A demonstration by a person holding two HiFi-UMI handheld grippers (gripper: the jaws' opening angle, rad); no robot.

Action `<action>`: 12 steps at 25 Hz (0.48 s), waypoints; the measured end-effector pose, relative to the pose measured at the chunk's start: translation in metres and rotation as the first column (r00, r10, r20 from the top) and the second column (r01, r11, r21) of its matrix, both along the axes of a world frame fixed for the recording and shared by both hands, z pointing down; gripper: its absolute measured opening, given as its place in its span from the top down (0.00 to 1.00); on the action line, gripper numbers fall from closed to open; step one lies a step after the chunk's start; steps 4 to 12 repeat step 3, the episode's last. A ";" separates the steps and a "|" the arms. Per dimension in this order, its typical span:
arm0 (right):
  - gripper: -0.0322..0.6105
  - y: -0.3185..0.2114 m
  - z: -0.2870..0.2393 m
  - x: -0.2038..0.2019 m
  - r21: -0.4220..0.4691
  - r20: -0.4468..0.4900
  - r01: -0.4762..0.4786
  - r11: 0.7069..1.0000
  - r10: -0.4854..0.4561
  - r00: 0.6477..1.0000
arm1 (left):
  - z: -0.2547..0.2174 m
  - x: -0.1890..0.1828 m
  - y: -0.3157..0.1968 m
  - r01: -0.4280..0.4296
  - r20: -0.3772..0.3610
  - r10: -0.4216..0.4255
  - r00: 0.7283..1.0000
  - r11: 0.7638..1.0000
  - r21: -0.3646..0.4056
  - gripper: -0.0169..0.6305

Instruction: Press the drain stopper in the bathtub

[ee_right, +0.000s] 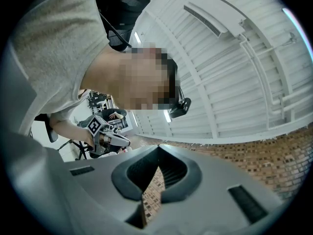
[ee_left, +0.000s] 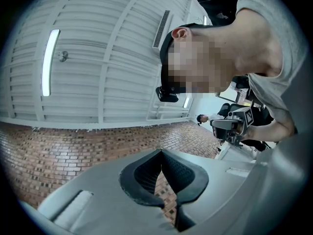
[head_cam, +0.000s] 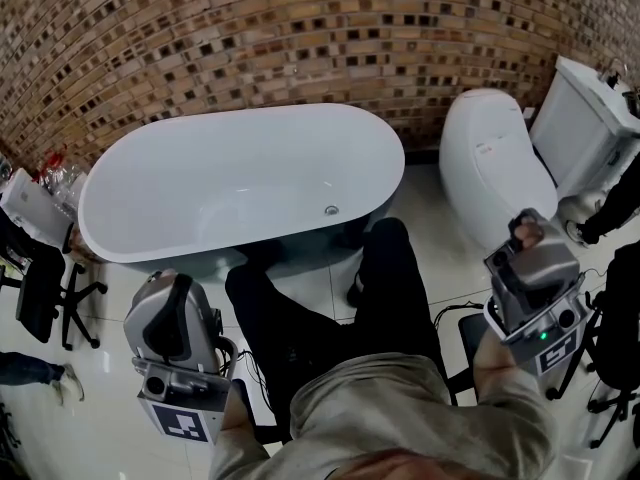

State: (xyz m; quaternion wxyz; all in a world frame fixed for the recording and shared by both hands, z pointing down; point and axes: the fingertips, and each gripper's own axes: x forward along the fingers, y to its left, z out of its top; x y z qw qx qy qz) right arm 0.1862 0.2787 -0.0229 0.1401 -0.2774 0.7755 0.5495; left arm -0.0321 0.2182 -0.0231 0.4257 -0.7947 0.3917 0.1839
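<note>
The white oval bathtub point(head_cam: 120, 163) stands against the brick wall. Its small round metal drain stopper point(head_cam: 331, 210) sits on the tub floor towards the right end. My left gripper point(head_cam: 172, 308) is held low at my left side, well short of the tub. My right gripper point(head_cam: 527, 236) is at my right, near the toilet. Both point upward, away from the tub. In the left gripper view the left gripper point(ee_left: 160, 153) is shut on nothing, with ceiling and brick behind. The right gripper point(ee_right: 157, 151) is likewise shut and empty.
A white toilet point(head_cam: 490, 163) stands right of the tub. My legs in black trousers point(head_cam: 330, 298) stretch toward the tub's front. A black office chair point(head_cam: 45, 283) is at the left, and another person's leg point(head_cam: 615, 208) at the far right.
</note>
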 end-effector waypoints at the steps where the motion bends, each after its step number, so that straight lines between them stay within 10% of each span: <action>1: 0.95 0.000 0.001 0.000 0.001 -0.001 0.000 1.000 0.000 1.000 | 0.000 0.000 0.000 0.001 0.000 -0.001 1.000 1.000 0.001 0.96; 12: 0.95 0.000 0.002 0.000 0.002 -0.002 0.001 1.000 -0.001 1.000 | 0.001 -0.001 0.000 0.004 0.002 -0.004 1.000 1.000 0.003 0.96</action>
